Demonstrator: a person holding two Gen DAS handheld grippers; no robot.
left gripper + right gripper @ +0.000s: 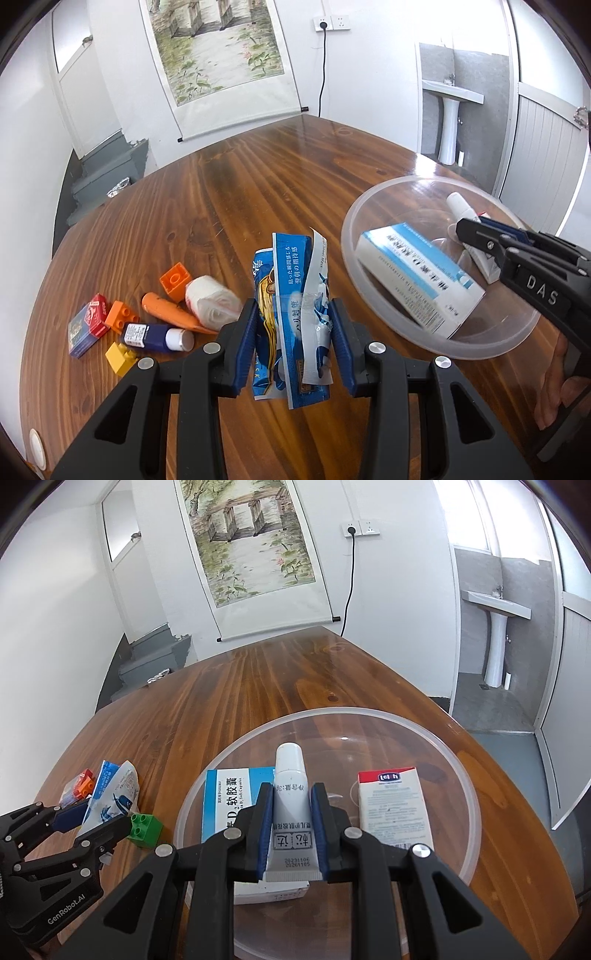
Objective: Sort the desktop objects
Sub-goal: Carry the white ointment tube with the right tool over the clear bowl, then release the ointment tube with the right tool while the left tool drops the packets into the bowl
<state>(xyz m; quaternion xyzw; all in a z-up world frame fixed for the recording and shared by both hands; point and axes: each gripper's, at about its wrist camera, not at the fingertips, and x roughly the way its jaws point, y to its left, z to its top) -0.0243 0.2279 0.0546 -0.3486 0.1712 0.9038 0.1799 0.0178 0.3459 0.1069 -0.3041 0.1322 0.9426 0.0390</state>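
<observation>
Left gripper [293, 332] is pinching a bundle of blue sachets [291, 314] above the wooden table [221, 192], just beside the clear bowl [369, 295]. Right gripper [291, 834] is clamped on a white tube [290, 797] over the bowl, above the blue-and-white box [229, 797] and the red-topped box [395, 805] lying inside. Toy bricks [176, 280], a carrot [166, 312] and a navy bottle [155, 336] crowd the table's left edge.

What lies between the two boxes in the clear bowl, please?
In the right wrist view, the white tube held by the right claw lies between the blue box and the red-topped box.
</observation>
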